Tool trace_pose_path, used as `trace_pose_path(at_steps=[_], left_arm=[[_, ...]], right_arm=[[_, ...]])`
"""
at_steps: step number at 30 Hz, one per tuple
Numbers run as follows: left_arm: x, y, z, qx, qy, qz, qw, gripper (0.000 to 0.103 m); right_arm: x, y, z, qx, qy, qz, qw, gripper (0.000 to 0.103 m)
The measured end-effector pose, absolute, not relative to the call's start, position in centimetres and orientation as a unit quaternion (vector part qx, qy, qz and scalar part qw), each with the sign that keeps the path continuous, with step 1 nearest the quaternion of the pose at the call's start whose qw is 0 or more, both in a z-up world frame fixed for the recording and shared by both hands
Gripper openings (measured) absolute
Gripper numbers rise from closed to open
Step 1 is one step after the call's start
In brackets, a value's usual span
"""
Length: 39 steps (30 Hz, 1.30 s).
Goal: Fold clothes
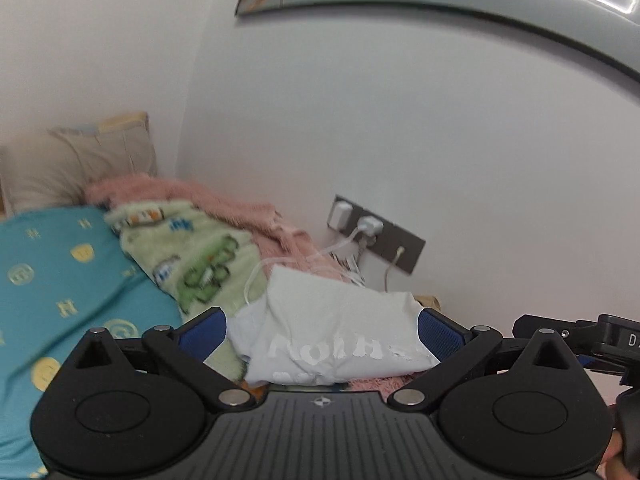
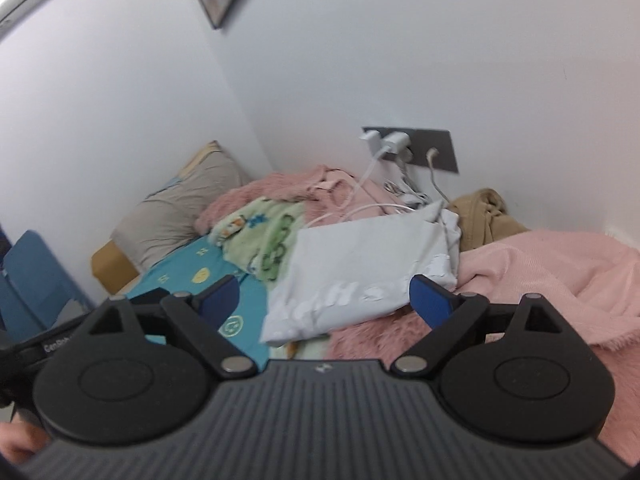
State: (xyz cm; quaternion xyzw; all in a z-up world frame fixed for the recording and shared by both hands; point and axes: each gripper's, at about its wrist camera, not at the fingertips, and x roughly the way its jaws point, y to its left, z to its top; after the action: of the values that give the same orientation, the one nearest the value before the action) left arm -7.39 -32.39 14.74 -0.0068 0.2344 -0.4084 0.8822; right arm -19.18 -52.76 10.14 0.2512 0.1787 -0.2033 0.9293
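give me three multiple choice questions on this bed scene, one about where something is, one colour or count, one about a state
1. Where does the folded white t-shirt with faded lettering lie?
A. on the beige pillow
B. on the bedding, below the grey wall socket plate
C. on the floor

2. What colour is the bed sheet with the yellow emblems?
A. teal
B. purple
C. black

3. How do the two grippers stand?
A. both shut on the shirt
B. left shut, right open
C. both open, holding nothing

Answers:
1 B: in the right wrist view the shirt rests on the pink fluffy blanket and green cartoon blanket, with the socket plate on the wall behind.
2 A: the sheet is teal.
3 C: the blue pads of the left gripper and right gripper are spread wide, nothing clamped.
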Motion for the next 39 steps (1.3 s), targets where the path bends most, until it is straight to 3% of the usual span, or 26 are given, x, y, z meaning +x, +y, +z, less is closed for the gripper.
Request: trace_pose_path(at_steps=[7,17,39], left_arm=[[-14.1,-27.1,17.7,0.006,0.173,-0.396,0.902,0.103],[-20.2,-21.2,17.3,-0.011,0.142,-0.379,0.914,0.103],[-22.5,-18.3,11.9,0.005,0.122,-0.353,0.928,0.103]], right_arm=[[-23.1,-47.8,12.2,0.204,0.158,-0.19,0.947,0.093],[-27.2,-41.8,12.5,0.133,0.128,-0.184,0.965,0.093],[-26.7,-37.3,8.2,0.078,0.124,-0.211,0.967,0.093]])
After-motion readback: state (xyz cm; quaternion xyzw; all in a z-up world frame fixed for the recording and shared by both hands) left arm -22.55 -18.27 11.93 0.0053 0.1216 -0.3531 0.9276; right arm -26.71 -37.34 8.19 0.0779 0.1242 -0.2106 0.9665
